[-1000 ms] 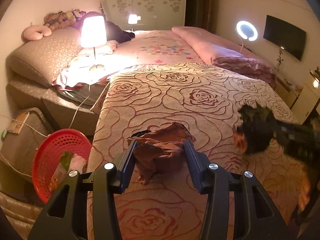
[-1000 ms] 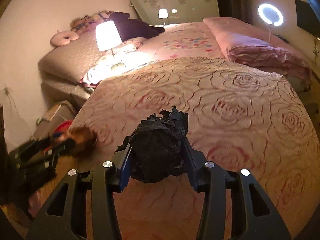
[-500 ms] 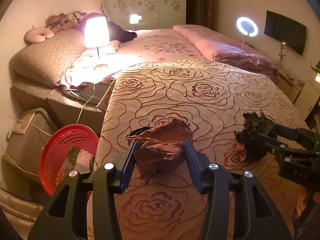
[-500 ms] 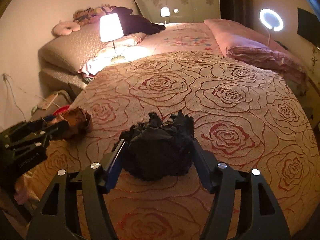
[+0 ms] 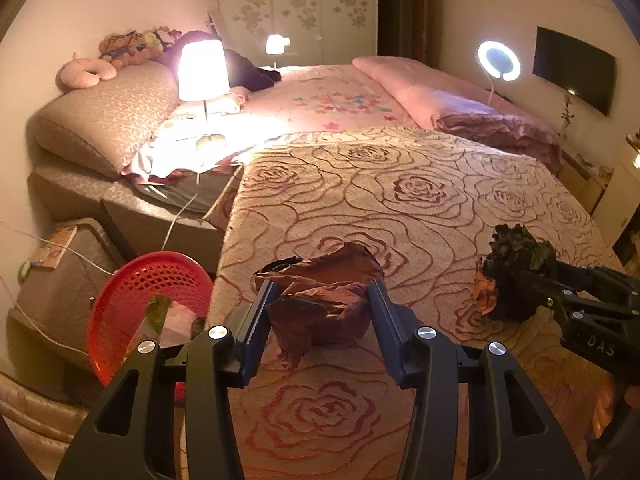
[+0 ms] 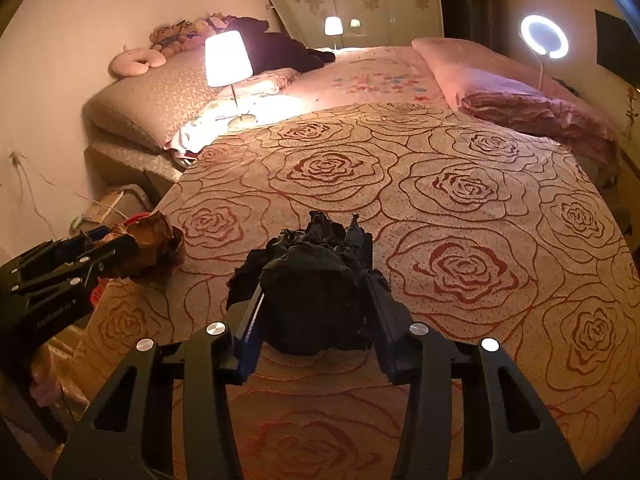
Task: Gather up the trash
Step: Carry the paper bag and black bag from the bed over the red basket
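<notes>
The left gripper (image 5: 322,306) is clamping a crumpled brown paper wad (image 5: 320,292) between its two blue-padded fingers (image 5: 256,320), jaws standing partway apart with both pads pressing on the wad's sides. The wad is hanging above the near left edge of the rose-patterned bedspread (image 5: 400,200), and a red mesh basket (image 5: 132,292) is sitting on the floor beside the bed, below and to the left of this gripper (some wrappers are lying inside it). The right gripper (image 6: 314,300) is gripping a crumpled black paper wad (image 6: 308,284); its jaws have just been closing, and the wad is filling the gap between them, bulging forward past the fingertips, above the bedspread (image 6: 460,184).
</notes>
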{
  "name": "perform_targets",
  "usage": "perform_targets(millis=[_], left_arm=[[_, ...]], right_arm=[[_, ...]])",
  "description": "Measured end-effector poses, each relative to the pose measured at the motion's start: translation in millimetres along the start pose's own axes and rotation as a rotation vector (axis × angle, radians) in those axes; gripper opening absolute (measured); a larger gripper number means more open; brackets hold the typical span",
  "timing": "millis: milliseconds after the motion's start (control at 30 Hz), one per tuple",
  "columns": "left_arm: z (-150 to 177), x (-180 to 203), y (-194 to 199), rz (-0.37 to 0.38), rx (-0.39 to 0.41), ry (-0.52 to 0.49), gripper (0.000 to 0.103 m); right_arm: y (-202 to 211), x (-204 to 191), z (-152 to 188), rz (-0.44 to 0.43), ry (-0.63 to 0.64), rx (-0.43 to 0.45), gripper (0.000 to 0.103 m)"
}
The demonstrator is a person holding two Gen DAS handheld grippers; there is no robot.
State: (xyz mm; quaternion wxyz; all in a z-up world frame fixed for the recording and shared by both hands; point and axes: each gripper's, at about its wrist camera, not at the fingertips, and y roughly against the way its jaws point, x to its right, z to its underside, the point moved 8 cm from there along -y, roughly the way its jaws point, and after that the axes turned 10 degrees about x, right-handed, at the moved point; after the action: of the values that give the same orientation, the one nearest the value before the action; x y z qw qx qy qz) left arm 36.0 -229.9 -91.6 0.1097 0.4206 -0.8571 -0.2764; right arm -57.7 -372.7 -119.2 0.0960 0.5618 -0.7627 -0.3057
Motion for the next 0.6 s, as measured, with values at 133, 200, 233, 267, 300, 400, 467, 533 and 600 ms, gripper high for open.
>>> perform_targets(millis=[133, 200, 233, 267, 300, 400, 467, 533, 600], left_arm=[[-5, -16, 2, -0.019, 0.01, 0.025, 0.046], [-6, -26, 2, -0.032, 0.014, 0.039, 0.046], [-7, -30, 2, -0.037, 0.016, 0.045, 0.046], [-8, -36, 3, -0.044, 0.018, 0.055, 0.046], [-7, -40, 3, -0.049, 0.02, 0.059, 0.046], [-10, -56, 5, -0.07, 0.026, 0.073, 0.046], [-11, -68, 6, -0.087, 0.03, 0.082, 0.046], [-11, -79, 7, -0.102, 0.031, 0.087, 0.046], [-9, -96, 6, -0.127, 0.027, 0.097, 0.046]], right_arm=[[-1, -8, -6, -0.011, 0.005, 0.005, 0.044], [-3, -14, -12, -0.017, 0.014, 0.007, 0.044], [-4, -19, -16, -0.025, 0.02, 0.007, 0.044], [-6, -23, -18, -0.03, 0.025, 0.006, 0.044], [-7, -28, -21, -0.036, 0.03, 0.006, 0.044], [-14, -44, -28, -0.064, 0.043, 0.0, 0.044], [-20, -57, -32, -0.08, 0.055, -0.005, 0.044], [-26, -69, -35, -0.09, 0.068, -0.009, 0.044], [-35, -82, -38, -0.108, 0.079, -0.022, 0.044]])
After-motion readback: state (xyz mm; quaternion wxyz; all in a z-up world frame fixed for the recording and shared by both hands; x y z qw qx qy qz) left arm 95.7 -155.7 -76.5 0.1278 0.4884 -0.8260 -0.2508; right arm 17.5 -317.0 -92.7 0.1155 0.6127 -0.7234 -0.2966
